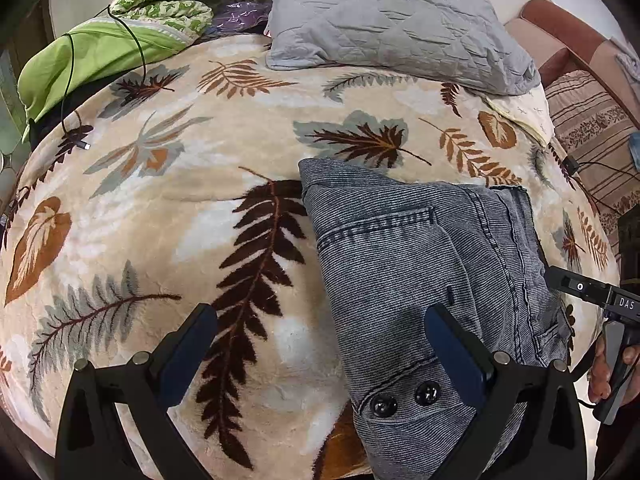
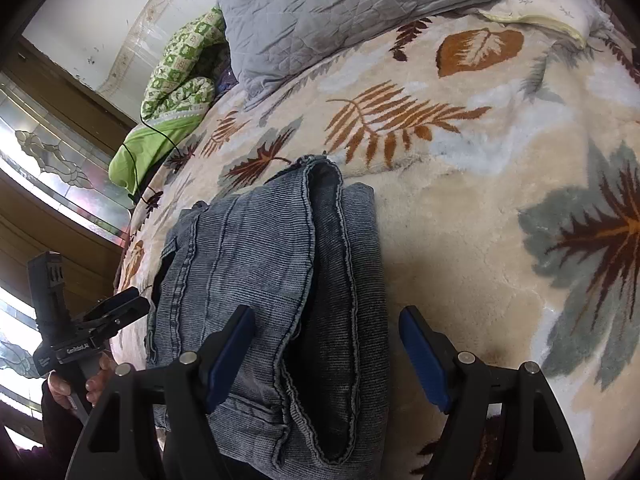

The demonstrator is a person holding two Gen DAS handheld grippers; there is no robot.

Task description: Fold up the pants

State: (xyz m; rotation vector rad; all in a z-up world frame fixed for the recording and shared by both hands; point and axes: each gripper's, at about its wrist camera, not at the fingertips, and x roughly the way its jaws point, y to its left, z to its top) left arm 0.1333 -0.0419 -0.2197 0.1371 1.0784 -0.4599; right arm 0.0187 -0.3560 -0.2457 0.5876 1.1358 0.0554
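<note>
Grey-blue corduroy pants point(image 1: 420, 264) lie folded in a compact stack on the leaf-patterned blanket point(image 1: 180, 200). Two snap buttons show at the near waistband. My left gripper point(image 1: 320, 328) is open and empty, just above the bed at the pants' left edge, its right finger over the cloth. In the right wrist view the pants point(image 2: 272, 280) show stacked folded layers. My right gripper point(image 2: 326, 340) is open and empty, straddling the near end of the stack. The right gripper also shows in the left wrist view point(image 1: 592, 292), and the left gripper in the right wrist view point(image 2: 116, 308).
A grey quilted pillow point(image 1: 392, 20) lies at the back of the bed. Green bedding point(image 1: 120, 28) with a black cable point(image 1: 132, 40) is at the back left. A striped cushion point(image 1: 588, 120) is at the right. A window point(image 2: 48, 160) is beyond the bed.
</note>
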